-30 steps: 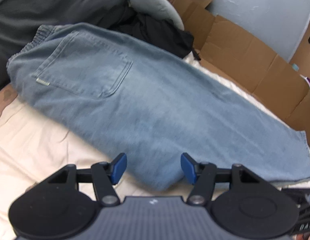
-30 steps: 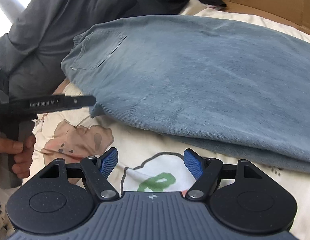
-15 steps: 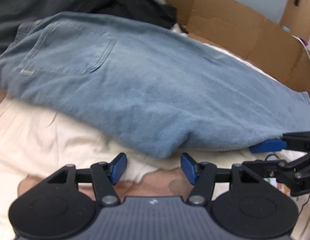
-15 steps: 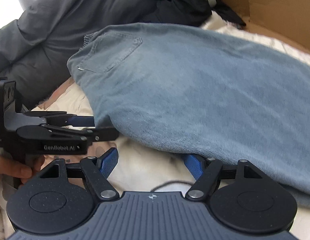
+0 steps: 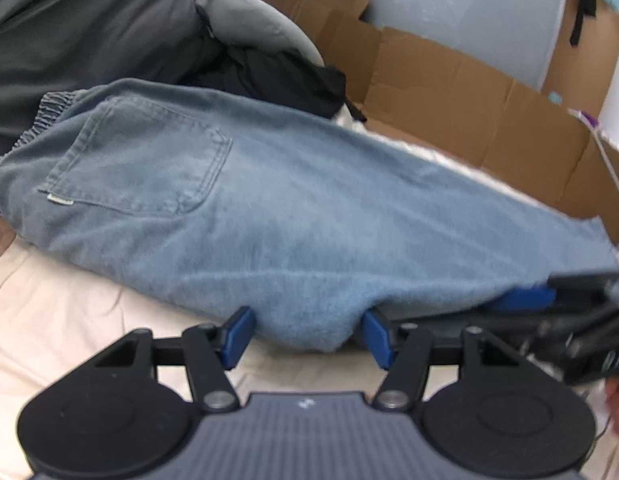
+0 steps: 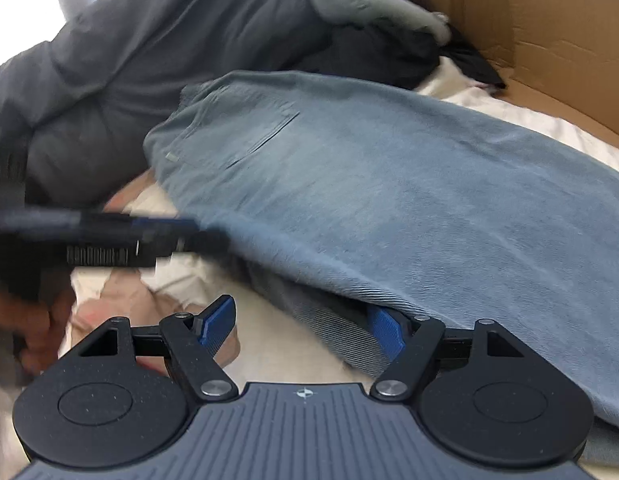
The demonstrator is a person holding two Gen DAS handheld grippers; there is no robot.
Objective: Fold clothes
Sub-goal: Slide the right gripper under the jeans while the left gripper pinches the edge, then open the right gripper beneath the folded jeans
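The jeans [image 5: 293,216] lie lengthwise across the cream bed sheet [image 5: 49,312], back pocket [image 5: 141,168] up, legs already stacked one on the other. The left gripper [image 5: 305,336] sits at the near edge, fingers apart with a bulge of denim between them, not yet pinched. The right gripper [image 6: 301,324] is further along that edge, fingers spread too, one blue pad tucked under the cloth. Looks like the grab before the next fold. Next move calls for both to close on the edge together, taking both layers, then lift and carry it across.
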